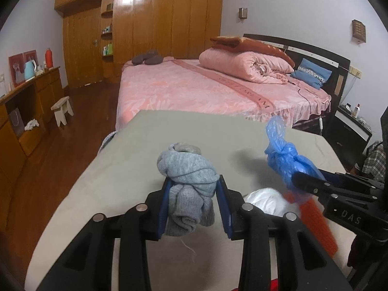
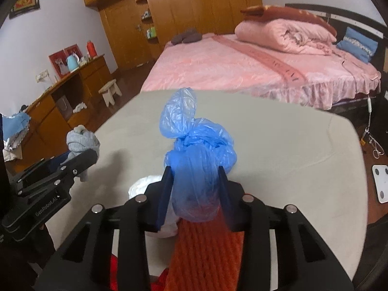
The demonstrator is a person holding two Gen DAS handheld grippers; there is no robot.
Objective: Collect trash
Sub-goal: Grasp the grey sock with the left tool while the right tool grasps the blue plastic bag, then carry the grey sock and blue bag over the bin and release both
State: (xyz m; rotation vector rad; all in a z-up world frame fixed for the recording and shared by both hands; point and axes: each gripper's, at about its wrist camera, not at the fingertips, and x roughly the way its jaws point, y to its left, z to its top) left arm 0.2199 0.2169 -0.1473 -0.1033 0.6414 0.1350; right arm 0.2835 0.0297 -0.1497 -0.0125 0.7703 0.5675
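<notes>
We note both claws loaded above the beige desk: the left claw is clamped on a wadded grey knit cloth, and the right claw is closed around a knotted blue plastic bag, both items lifted off the surface. A crumpled white bag or tissue and an orange-red mesh net lie on the desk beneath the right claw, apparently uncollected. Risks as we judge them: the blue bag is thin, slick film, gripped below its knot over a soft bulge, so it could slide out through the fingers or tear if squeezed or swung; the loose tail above the knot gives no purchase. The grey cloth is a soft ribbed knit, bunched in folds; part of it hangs below the fingers and a loose thread trails, so it could unroll, snag on the desk edge, or slip if the bundle relaxes. The two claws sit near each other, so a careless swing could knock one load with the other. The mesh net looks coarse and open-weave, likely to catch on a fingertip. We cannot tell where the trash receptacle is; none is visible.
</notes>
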